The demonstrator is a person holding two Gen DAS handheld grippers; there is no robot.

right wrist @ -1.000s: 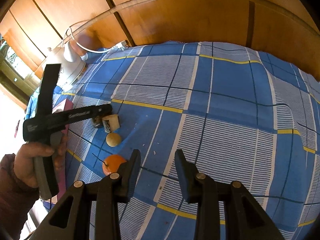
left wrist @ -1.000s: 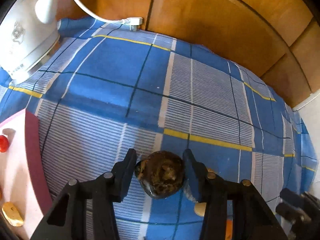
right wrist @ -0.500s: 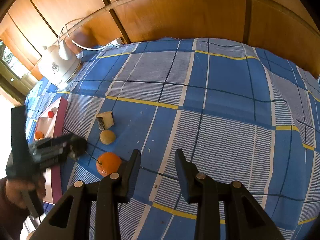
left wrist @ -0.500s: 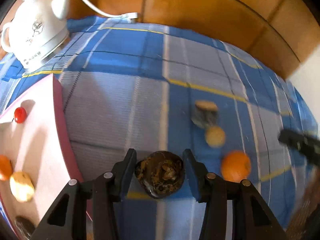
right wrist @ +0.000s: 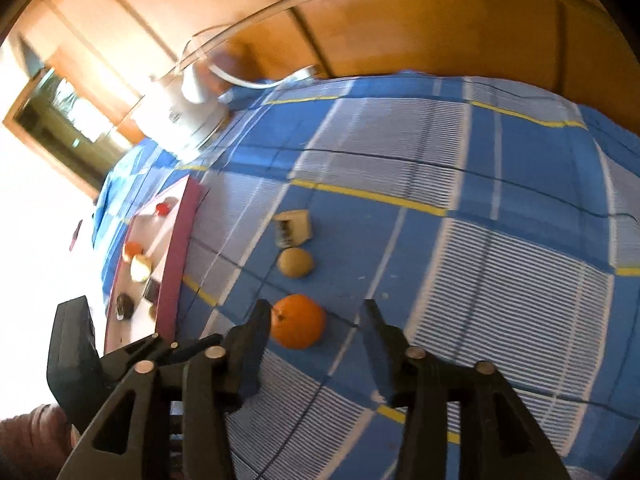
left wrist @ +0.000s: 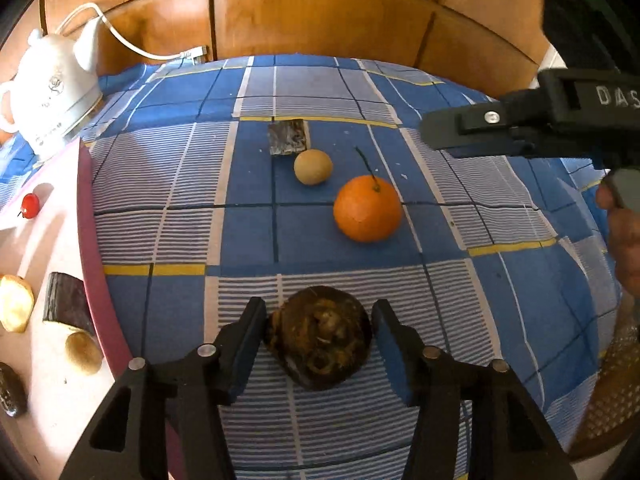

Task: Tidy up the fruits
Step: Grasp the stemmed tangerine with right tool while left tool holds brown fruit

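Ahead of your left gripper (left wrist: 319, 342), which grips the dark brown fruit (left wrist: 319, 343), bare checked cloth (left wrist: 248, 240) gives open passage. Farther on, the orange (left wrist: 367, 209), the tan round fruit (left wrist: 313, 167) and the cut piece (left wrist: 289, 137) stand close together. The pink tray (left wrist: 86, 216) borders your left, with the white kettle (left wrist: 50, 92) far left. Your right gripper (left wrist: 500, 130) reaches in from the right.

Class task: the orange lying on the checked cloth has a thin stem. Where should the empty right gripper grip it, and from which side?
Grip the orange across its round middle, coming from above with the right gripper open wide. The thin stem sticks up and is too slight to hold. The fingers should probably straddle it and close on the smooth flanks, which are clear of the tan fruit beyond.
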